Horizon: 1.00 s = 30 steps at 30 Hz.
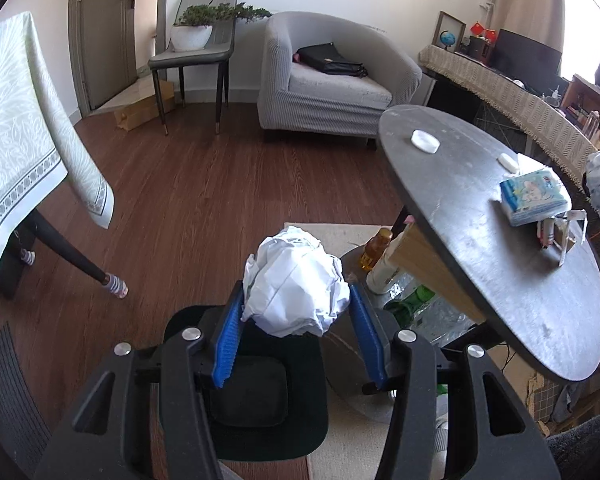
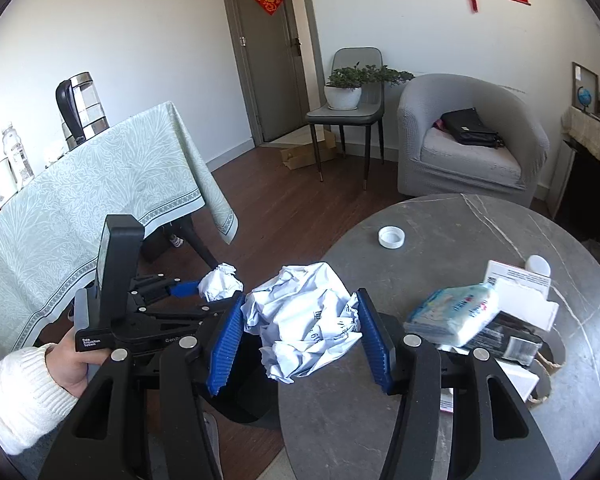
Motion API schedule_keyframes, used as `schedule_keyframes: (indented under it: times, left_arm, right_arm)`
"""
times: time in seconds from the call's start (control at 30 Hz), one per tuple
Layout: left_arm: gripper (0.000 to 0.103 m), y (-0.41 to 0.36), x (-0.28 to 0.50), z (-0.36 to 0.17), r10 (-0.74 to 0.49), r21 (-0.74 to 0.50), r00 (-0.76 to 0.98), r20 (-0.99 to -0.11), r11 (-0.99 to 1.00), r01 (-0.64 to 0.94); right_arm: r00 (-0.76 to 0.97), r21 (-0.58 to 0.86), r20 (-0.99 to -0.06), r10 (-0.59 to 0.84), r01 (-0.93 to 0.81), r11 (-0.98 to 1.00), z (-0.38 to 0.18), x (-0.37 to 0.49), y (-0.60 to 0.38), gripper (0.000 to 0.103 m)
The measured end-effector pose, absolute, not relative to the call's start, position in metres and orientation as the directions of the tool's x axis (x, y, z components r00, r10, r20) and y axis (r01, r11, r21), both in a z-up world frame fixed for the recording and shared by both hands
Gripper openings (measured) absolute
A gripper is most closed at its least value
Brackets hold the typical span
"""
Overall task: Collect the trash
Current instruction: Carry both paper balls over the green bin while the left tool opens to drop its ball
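I read this as midway through the collecting: I have a wad of trash in each gripper and neither has gone into the bin yet. The left gripper [image 1: 296,308] pinches a white crumpled paper ball [image 1: 296,284] between its blue pads, and it hangs right above the black bin [image 1: 244,384] that sits on the floor near me, just left of the round table [image 1: 500,248]. The right gripper [image 2: 300,328] pinches a second, larger crumpled paper [image 2: 304,320] with print on it, held over the near left edge of the table top; part of the bin's dark rim shows just below it. Both tools tilt forward and down. In the right view my left hand [image 2: 66,364], in a white knitted sleeve, grips the handle low on the left, with its paper ball out in front. Left on the table I see a white cap [image 2: 391,237], a tissue pack [image 2: 456,312] and some boxes on the right; whether any of those count as trash I cannot tell. The drops are what remain, as I judge it.
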State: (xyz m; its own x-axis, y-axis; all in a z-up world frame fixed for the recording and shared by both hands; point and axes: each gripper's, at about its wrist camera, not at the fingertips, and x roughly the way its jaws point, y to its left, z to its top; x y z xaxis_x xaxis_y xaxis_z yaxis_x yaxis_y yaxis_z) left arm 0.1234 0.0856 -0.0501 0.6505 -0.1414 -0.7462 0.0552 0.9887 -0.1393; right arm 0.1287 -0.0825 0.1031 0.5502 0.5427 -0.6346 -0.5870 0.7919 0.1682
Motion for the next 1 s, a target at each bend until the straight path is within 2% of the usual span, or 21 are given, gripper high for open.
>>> schedule_keyframes:
  times: [0.47, 0.67, 0.87, 1.0]
  left_arm:
    - [0.055, 0.118, 0.126, -0.118, -0.088, -0.081, 0.461, -0.883, 0.996, 0.035]
    - [0.057, 0.127, 0.125, -0.129, -0.09, -0.086, 0.438, -0.894, 0.996, 0.029]
    - [0.067, 0.134, 0.122, -0.125, -0.086, -0.088, 0.461, -0.883, 0.996, 0.017]
    - [0.069, 0.144, 0.119, -0.116, -0.08, -0.093, 0.487, -0.87, 0.996, -0.002]
  right_arm:
    - [0.448, 0.206, -0.675, 0.586, -0.648, 0.733, 0.074, 0.139, -0.017, 0.056]
    - [0.407, 0.223, -0.69, 0.599, -0.667, 0.711, 0.061, 0.142, 0.005, 0.056]
    - [0.359, 0.241, -0.716, 0.598, -0.677, 0.695, 0.042, 0.147, 0.025, 0.056]
    - [0.343, 0.243, -0.73, 0.591, -0.678, 0.694, 0.032, 0.15, 0.034, 0.056]
